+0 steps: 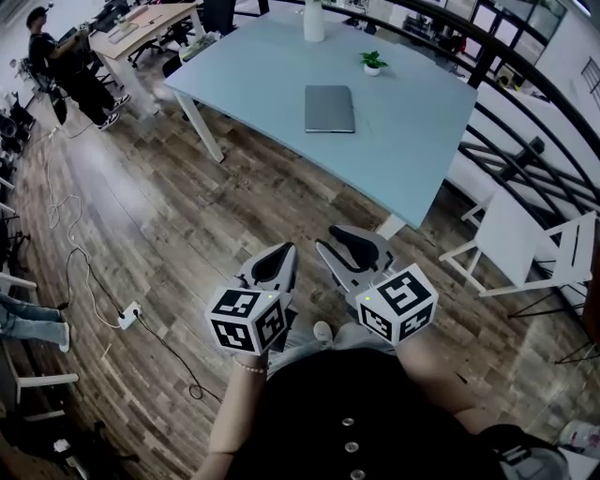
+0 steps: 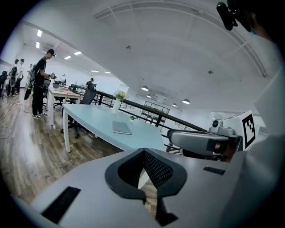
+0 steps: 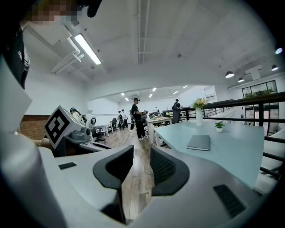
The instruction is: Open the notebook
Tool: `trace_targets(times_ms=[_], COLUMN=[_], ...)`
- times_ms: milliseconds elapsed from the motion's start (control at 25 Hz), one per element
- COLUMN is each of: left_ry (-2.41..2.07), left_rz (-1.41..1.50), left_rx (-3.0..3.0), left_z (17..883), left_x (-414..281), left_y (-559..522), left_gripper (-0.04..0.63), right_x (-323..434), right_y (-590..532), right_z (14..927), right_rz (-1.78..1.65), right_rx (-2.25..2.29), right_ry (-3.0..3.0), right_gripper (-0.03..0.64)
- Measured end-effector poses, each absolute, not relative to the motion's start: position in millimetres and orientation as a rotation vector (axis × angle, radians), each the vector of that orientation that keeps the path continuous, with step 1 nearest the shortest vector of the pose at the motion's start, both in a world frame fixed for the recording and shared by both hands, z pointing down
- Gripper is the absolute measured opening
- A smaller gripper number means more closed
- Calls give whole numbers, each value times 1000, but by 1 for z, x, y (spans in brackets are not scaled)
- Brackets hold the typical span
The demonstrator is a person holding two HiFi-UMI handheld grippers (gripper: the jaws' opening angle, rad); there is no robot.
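A wood-plank floor (image 1: 169, 216) fills most of the head view. On it stands a large pale blue table (image 1: 412, 141) that runs from the middle of the scene to the far right. A dark railing (image 1: 511, 112) runs along the table's right side, and a white folding chair (image 1: 511, 239) stands by the table's near right corner. At the far left a person in black (image 1: 66, 70) stands beside a wooden desk (image 1: 150, 23).

The person with the camera holds both tools close to the body, over the floor and short of the table's near edge. The left gripper (image 1: 286, 248) has its jaws brought together at the tips, with nothing between them; its own view (image 2: 143, 151) shows only floor through the gap behind the tips. The right gripper (image 1: 336, 239) has its jaws parted and empty; floor planks show through the gap in the right gripper view (image 3: 141, 151).

The notebook (image 1: 329, 109), grey and closed, lies flat near the middle of the table, well apart from both grippers. Beyond it, at the table's far edge, stands a white vase (image 1: 314, 21). A small potted plant (image 1: 372, 63) sits just to the far right of the notebook. A white power strip (image 1: 129, 315) with its cable lies on the floor at the near left.
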State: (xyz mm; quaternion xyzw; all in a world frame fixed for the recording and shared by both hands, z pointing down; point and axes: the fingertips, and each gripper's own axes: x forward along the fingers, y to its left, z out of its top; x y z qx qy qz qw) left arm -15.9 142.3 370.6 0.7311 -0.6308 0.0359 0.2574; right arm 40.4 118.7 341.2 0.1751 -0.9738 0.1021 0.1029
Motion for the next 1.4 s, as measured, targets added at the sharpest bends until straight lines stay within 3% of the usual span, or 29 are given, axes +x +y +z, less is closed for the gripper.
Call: trace_targets(times_ms=[720, 1400], left_ry=[-1593, -1407], left_rz=[150, 250], left_rx=[2013, 2112], left_z=[396, 400], left_x=[-42, -172], left_y=[60, -114], left_gripper=[17, 17], right_x=[24, -108], right_y=[39, -131], right_z=[368, 370], right_rz=[385, 431], right_rx=[637, 857], right_ry=[-2816, -2750], right_gripper=[109, 109])
